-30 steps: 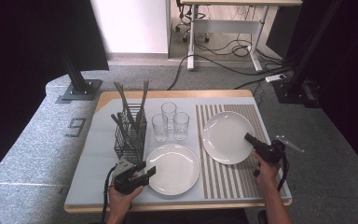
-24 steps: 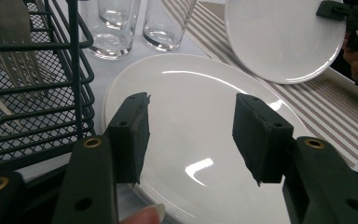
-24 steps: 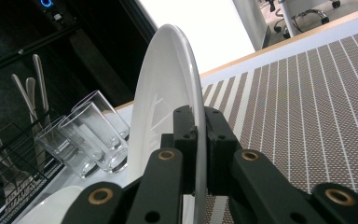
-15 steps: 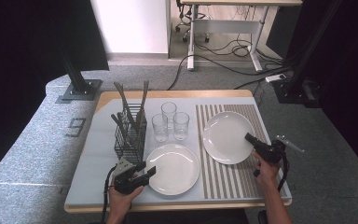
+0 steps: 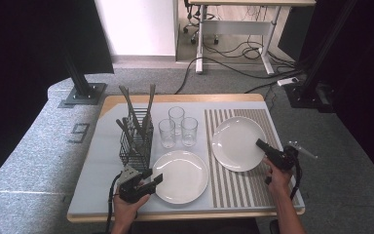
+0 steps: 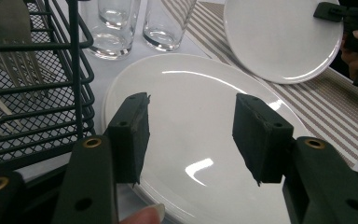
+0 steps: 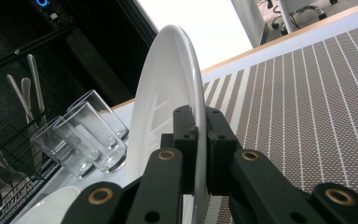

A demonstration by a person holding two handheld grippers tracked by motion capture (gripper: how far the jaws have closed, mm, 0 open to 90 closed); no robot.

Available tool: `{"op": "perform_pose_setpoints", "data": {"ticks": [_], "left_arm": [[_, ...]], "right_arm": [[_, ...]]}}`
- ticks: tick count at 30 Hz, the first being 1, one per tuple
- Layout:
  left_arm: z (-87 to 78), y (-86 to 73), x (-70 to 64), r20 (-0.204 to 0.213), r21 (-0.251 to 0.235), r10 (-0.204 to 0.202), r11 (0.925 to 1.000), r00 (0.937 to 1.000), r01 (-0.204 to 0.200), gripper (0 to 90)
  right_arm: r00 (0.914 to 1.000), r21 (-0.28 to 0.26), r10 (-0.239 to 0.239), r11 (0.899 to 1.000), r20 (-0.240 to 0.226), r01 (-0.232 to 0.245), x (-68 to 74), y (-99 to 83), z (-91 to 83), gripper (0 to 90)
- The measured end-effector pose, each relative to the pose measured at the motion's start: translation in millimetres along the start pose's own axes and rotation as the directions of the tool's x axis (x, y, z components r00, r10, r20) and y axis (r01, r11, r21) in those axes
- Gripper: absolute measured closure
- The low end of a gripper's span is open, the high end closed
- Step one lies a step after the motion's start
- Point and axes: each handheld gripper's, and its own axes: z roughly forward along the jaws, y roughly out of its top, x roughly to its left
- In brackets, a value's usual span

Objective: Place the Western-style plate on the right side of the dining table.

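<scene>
Plates are the work here, two white ones on the desk (image 5: 92, 195). Going from the left: a black wire caddy (image 5: 135, 141) stands near the desk's left part with forks and other cutlery (image 5: 137, 109) upright in it. Just in front of it the left tongs (image 5: 152, 181) sit with their jaws apart and empty, aimed at the near plate (image 5: 180, 176); in the left gripper view the two pads frame that plate's (image 6: 205, 140) left rim without touching it. Behind this plate three clear glasses (image 5: 177, 127) stand close together. Farther right lies a striped placemat (image 5: 238, 190), and over it the far plate (image 5: 237, 142), gripped at its right rim by the right tongs (image 5: 263, 146). In the right gripper view the jaws are clamped on the plate's (image 7: 168, 93) edge, and the plate looks raised on edge, off the mat (image 7: 307, 93); how far off I cannot tell.

Judging by this, the step in hand is lifting the far plate, probably to stack it with the near one. To do it well, the grip should stay deep on the rim, since a plate pinched at one edge wants to swing and slip. It should move slowly and stay clear of the glasses on the way left. The left tongs could steady the near plate or support the free rim.
</scene>
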Motion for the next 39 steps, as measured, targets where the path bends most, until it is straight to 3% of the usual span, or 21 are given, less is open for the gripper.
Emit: {"op": "perform_pose_setpoints", "data": {"ticks": [21,39], "left_arm": [[3.2,-1.3,-1.8,0.006,0.012,0.003,0.9999,1.0000,-0.003,46.1],[3.9,-1.5,-2.1,0.006,0.014,0.004,0.9999,1.0000,-0.004,46.1]], "right_arm": [[0.9992,0.031,0.018,0.999,0.034,-0.019,-9.7,-0.6,4.5,84.2],[0.9963,0.010,0.051,0.999,0.069,-0.052,-19.6,0.1,6.0,84.0]]}}
